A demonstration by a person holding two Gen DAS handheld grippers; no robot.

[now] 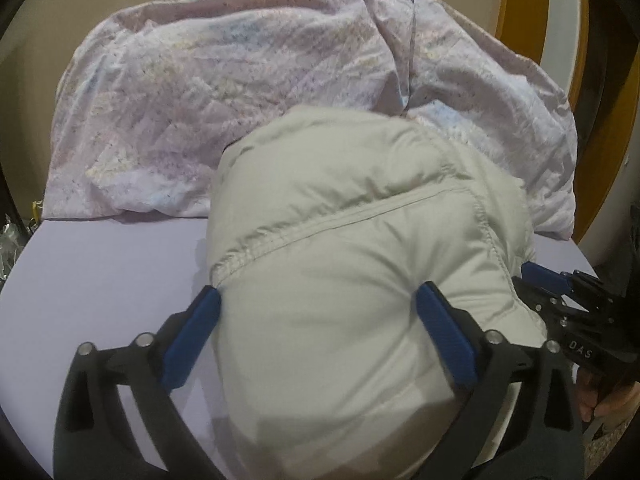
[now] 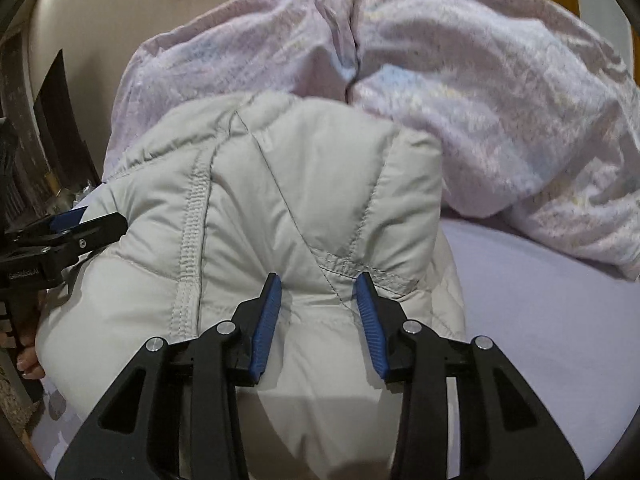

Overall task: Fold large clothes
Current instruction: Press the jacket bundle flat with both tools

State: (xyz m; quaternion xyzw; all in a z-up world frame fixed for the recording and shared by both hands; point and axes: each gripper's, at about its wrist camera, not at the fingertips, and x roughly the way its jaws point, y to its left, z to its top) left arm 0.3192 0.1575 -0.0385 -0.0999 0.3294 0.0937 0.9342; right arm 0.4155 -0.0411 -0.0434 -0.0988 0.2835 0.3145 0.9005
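Both grippers straddle puffy jacket on bed.
Left gripper and right gripper jaws spread open around jacket folds; duvet far behind.

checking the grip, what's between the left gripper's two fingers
A puffy bulge of the pale grey padded jacket fills the gap of the left gripper, its blue pads wide apart on either side, in the left wrist view.

Bare sheet beside jacket
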